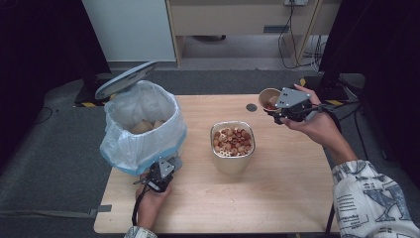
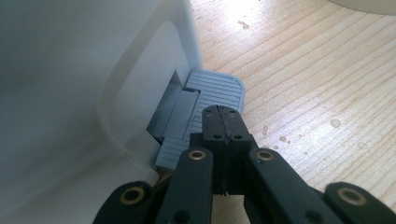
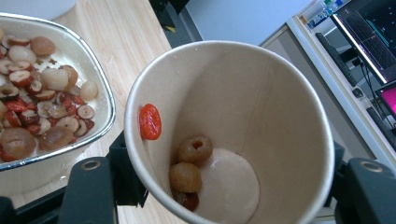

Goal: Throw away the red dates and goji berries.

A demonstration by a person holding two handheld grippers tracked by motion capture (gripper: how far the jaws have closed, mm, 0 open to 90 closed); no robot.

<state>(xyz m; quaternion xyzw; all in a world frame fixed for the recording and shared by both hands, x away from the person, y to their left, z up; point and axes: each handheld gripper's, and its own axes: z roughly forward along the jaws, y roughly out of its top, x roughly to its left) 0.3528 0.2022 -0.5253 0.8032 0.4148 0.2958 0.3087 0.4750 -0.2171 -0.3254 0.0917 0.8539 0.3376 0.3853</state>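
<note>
Nearest the person, the left gripper (image 1: 159, 176) sits low at the table's near edge, jaws pressed together with nothing between them, tips resting on the ribbed grey pedal (image 2: 215, 91) at the foot of the white bin (image 1: 141, 126), whose lid (image 1: 124, 79) stands raised at eleven o'clock. At centre, the metal bowl (image 1: 232, 145) brims with red and tan dried fruit. At two o'clock, the right gripper (image 1: 277, 111) is clamped on a paper cup (image 3: 261, 116), lifted and tipped, mouth toward the bowl. Inside it: a few brown fruits and one red berry (image 3: 150, 121) clinging near the rim. The cup's outer wall hides the jaw pads.
</note>
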